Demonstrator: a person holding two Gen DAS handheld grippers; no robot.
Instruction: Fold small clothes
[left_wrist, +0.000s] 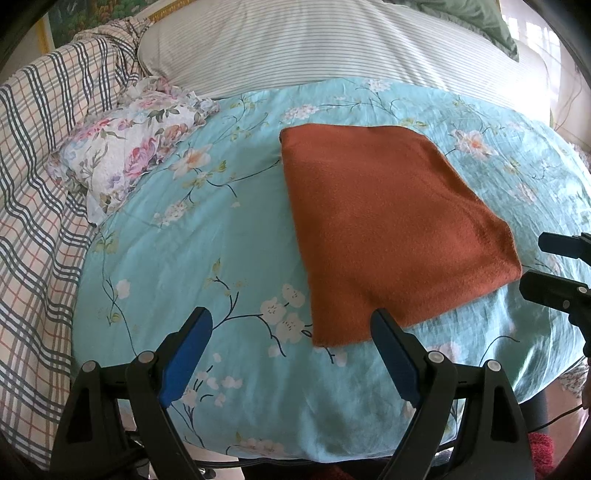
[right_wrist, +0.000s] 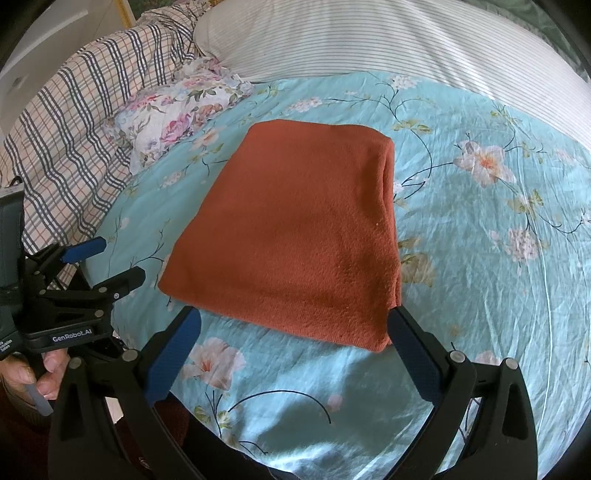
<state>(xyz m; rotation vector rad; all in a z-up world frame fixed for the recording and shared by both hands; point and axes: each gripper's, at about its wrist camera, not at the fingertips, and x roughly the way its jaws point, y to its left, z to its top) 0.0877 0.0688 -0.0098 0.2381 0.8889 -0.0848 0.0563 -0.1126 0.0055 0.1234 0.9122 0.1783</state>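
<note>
A rust-orange cloth (left_wrist: 391, 229) lies folded into a flat rectangle on the turquoise flowered bedspread (left_wrist: 207, 266); it also shows in the right wrist view (right_wrist: 295, 232). My left gripper (left_wrist: 291, 325) is open and empty, hovering just before the cloth's near left corner. My right gripper (right_wrist: 293, 321) is open and empty at the cloth's near edge, its right finger beside the near right corner. Each gripper shows in the other's view: the right one (left_wrist: 532, 262) at the right edge, the left one (right_wrist: 122, 258) at the left edge, both open.
A flowered small pillow (left_wrist: 125, 147) lies at the back left of the bedspread (right_wrist: 480, 258). A plaid blanket (left_wrist: 37, 184) is bunched along the left. A striped pillow (left_wrist: 332, 48) lies behind. The bed's near edge runs just under my grippers.
</note>
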